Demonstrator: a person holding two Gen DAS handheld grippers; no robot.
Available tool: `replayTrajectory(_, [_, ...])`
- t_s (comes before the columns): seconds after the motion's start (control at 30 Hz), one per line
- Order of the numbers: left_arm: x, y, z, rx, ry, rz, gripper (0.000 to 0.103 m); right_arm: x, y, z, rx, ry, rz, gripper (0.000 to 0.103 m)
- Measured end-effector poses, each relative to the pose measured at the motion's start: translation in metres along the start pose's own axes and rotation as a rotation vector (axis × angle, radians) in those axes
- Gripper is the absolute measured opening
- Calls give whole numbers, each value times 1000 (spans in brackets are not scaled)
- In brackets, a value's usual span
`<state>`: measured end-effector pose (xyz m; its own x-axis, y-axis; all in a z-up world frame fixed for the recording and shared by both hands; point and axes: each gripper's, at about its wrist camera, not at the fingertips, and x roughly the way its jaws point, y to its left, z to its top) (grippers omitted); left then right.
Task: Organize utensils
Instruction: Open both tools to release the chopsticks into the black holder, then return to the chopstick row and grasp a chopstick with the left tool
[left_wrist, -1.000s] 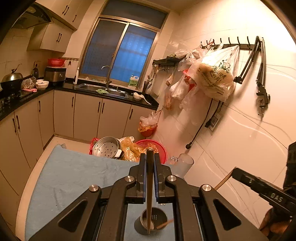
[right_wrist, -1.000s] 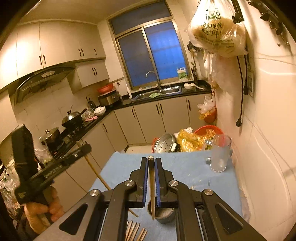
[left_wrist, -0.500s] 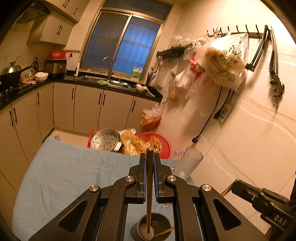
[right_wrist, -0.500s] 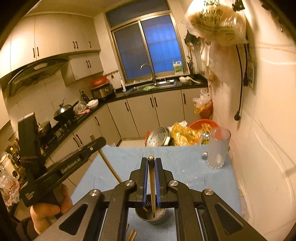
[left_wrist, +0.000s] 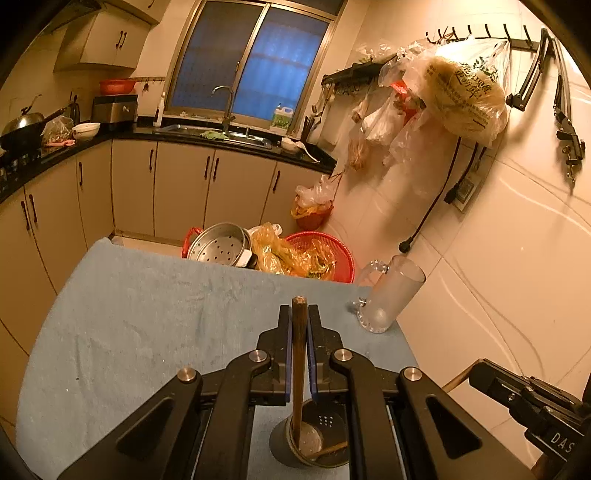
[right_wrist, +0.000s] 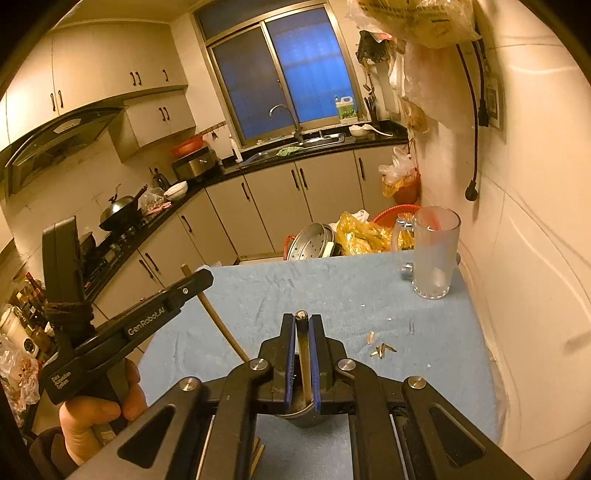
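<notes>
Two tools each pinch a chopstick (left_wrist: 298, 354) whose tip stands inside the metal cup (left_wrist: 314, 439)

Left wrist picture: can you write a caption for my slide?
Left claw lowers a chopstick into the metal cup.

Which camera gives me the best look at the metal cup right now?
Left wrist: the cup shows its open mouth, perforated bottom and both chopstick tips inside. The right wrist view shows only a sliver of its rim behind the closed jaws.

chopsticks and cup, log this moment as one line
left gripper: shut on chopstick | right gripper: shut on chopstick | both tips in metal cup
</notes>
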<state>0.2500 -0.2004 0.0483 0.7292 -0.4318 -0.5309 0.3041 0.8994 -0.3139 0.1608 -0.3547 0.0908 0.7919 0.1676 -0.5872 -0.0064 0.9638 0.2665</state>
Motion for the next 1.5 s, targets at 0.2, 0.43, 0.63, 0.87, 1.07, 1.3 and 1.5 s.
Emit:
replayTrajectory(0.2, [-6,4,-5,-15,9,6,18,-6,0,-4,6,-13,-14,12])
replayTrajectory(0.43, [-50,25,-18,-5,-61,67,76,-31,3,-20,9,-39,-10,38])
replayTrajectory(0.63, [-73,72,-55,-16,66,128,76,-38,2,-70,47,32,64,59])
replayTrajectory(0.87, [-64,127,-132,-91,259,178,75,-14,-8,-136,98,170,97,59])
replayTrajectory(1.07, [-36,122,-160,-18,357,212,75,8,-8,-160,121,250,94,59])
replayTrajectory(1.3, [6,109,-166,59,432,282,65,5,2,-156,94,244,91,59])
replayTrajectory(1.5, [17,104,-173,124,447,321,65,9,7,-157,85,258,90,59])
